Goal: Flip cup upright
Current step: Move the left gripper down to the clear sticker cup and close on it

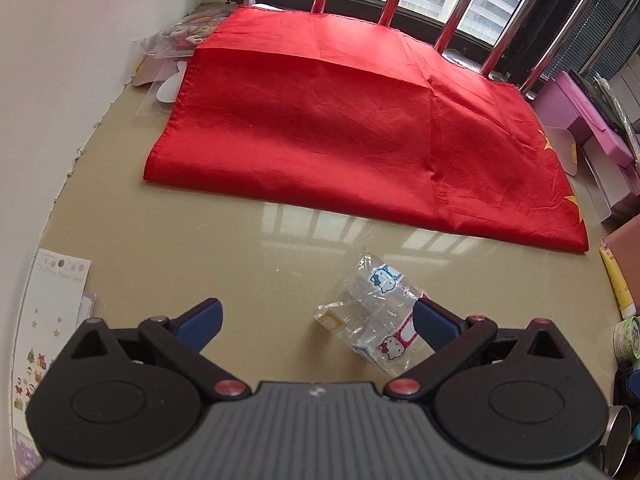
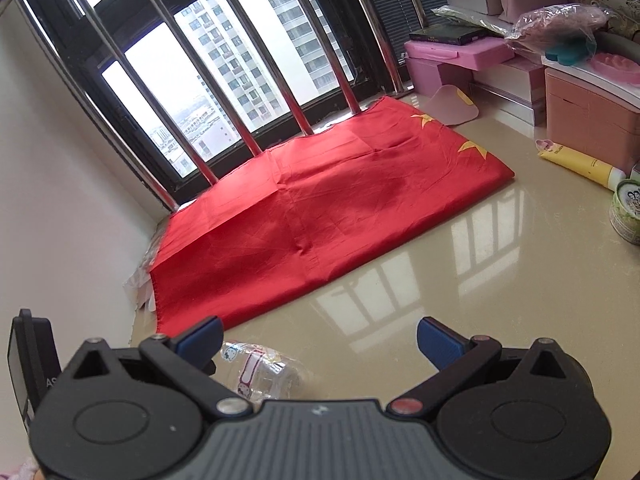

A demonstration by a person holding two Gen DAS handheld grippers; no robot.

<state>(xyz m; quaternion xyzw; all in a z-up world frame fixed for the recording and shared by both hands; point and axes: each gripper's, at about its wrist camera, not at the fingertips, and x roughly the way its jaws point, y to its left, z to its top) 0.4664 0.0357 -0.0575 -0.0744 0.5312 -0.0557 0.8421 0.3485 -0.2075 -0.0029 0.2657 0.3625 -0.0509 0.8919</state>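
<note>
A clear plastic cup [image 1: 374, 312] with cartoon cat stickers lies on its side on the glossy beige table [image 1: 240, 248]. My left gripper [image 1: 316, 320] is open; the cup lies just inside its right blue finger [image 1: 434, 322], with nothing in its grasp. In the right wrist view the same cup [image 2: 264, 372] lies on its side low in the frame, beside the left finger [image 2: 200, 340] of my right gripper [image 2: 320, 342]. That gripper is open and empty.
A red flag cloth [image 1: 340, 120] covers the far half of the table below a barred window [image 2: 224, 60]. A sticker sheet [image 1: 44, 320] lies at the left edge. Pink boxes [image 2: 460, 56], a yellow tube [image 2: 580, 164] and a round tin [image 2: 626, 212] crowd the right side.
</note>
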